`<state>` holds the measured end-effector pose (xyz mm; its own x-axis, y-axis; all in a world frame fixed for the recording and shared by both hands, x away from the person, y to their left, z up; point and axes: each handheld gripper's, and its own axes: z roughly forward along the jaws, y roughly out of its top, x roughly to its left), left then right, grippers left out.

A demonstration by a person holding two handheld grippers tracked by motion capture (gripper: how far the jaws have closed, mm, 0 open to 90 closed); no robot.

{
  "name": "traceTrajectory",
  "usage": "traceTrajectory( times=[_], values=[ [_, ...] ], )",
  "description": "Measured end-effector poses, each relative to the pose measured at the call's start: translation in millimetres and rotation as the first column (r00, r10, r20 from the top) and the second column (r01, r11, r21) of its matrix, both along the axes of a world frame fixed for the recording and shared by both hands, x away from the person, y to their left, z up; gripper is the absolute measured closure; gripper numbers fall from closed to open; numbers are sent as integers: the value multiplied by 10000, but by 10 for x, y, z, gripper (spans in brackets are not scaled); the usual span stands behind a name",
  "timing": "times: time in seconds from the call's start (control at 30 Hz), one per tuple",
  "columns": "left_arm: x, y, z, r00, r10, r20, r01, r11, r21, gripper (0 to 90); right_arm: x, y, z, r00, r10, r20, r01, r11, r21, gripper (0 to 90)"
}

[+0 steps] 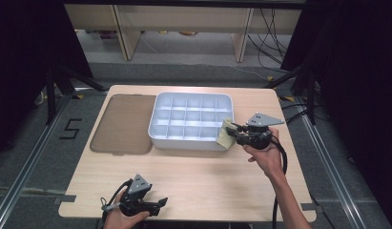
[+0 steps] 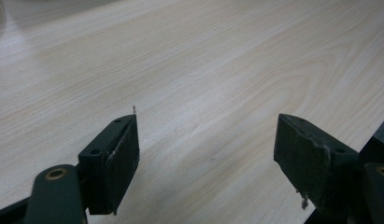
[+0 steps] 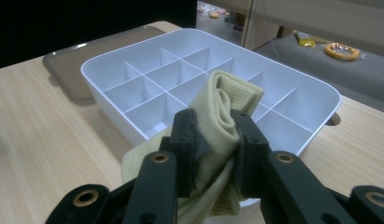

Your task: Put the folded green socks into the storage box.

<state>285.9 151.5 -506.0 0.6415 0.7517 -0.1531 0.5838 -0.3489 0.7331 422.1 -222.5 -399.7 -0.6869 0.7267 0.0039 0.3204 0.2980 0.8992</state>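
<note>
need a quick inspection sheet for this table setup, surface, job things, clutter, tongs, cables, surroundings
surface: pale wood table, bare around the left tongs.
job's things: white divided tray, the cells in view empty; yellow cloth, rolled, at the tray's near right corner.
clutter: brown lid, flat on the table left of the tray.
grippers: right tongs shut on the cloth; left tongs open, nothing between the jaws, low over the table's near edge.
cables: black cable trailing from the right tongs along the forearm; loose leads on the floor beyond the table.
surroundings: grey floor, wooden legs behind, dark drapes at both sides.
</note>
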Motion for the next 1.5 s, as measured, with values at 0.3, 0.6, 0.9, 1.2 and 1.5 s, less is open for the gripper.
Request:
traceTrajectory(
  times=[0.3, 0.6, 0.9, 1.2, 1.5],
  values=[
    [10, 12, 4, 10000, -24, -26, 25, 9994, 348, 221, 143, -30, 6, 9995, -309, -96, 309, 9995, -66, 730],
    [6, 37, 23, 9998, -198, -30, 199, 9988, 440, 220, 278, 20, -14, 9984, -550, 104, 553, 9982, -249, 729],
    [-1, 20, 14, 9999, -135, -9, 135, 9992, 378, 220, 425, 19, -103, 9966, -777, 286, 792, 9954, -547, 728],
    [2, 17, 5, 10000, -15, 13, 14, 9996, 271, 220, 512, 72, -187, 9957, -812, 443, 866, 9869, -1363, 728],
    [3, 13, 2, 9999, 93, -140, -90, 9996, 255, 220, 553, 124, -261, 9957, -769, 518, 857, 9765, -1978, 728]
  ],
)
